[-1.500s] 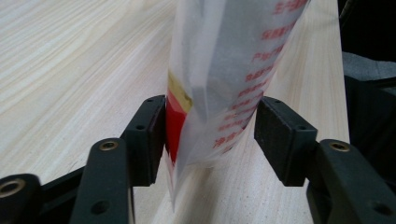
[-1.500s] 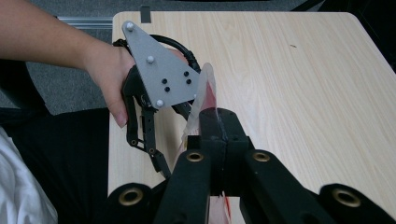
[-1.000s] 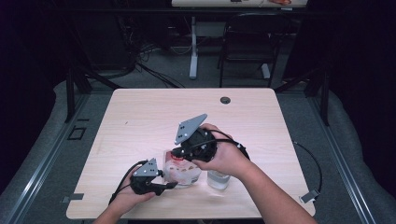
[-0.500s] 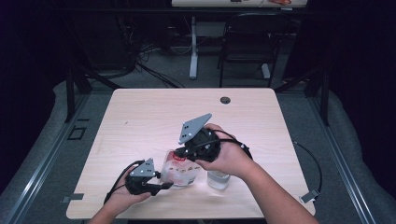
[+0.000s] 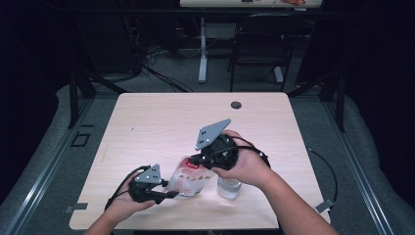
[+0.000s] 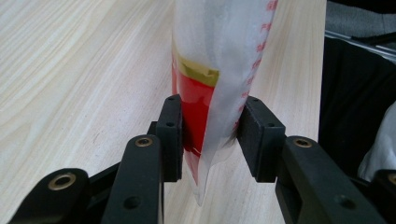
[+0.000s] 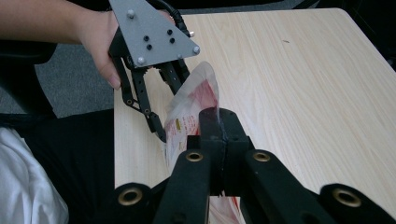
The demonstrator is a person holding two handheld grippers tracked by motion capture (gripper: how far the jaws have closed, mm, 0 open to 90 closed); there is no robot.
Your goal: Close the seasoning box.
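Both grippers on a plastic bag [image 5: 190, 175], contents apparently unreadable.

A pale, matt wood-grain tabletop [image 5: 161, 122] with fine streaks is seen across the middle of the high view. At its lower centre a thin, glossy, translucent plastic bag printed in red and white [image 5: 190, 177] is seen, crinkled and faintly reflective. Matt black plastic jaws with brass-coloured metal rivets are shown on the left gripper [image 6: 210, 135] and the right gripper [image 7: 218, 130]. A flat grey plate of dull metal [image 7: 152, 35] is seen at the upper left of the right gripper view. A clear, glossy small cup [image 5: 229, 187] is seen beside the bag.
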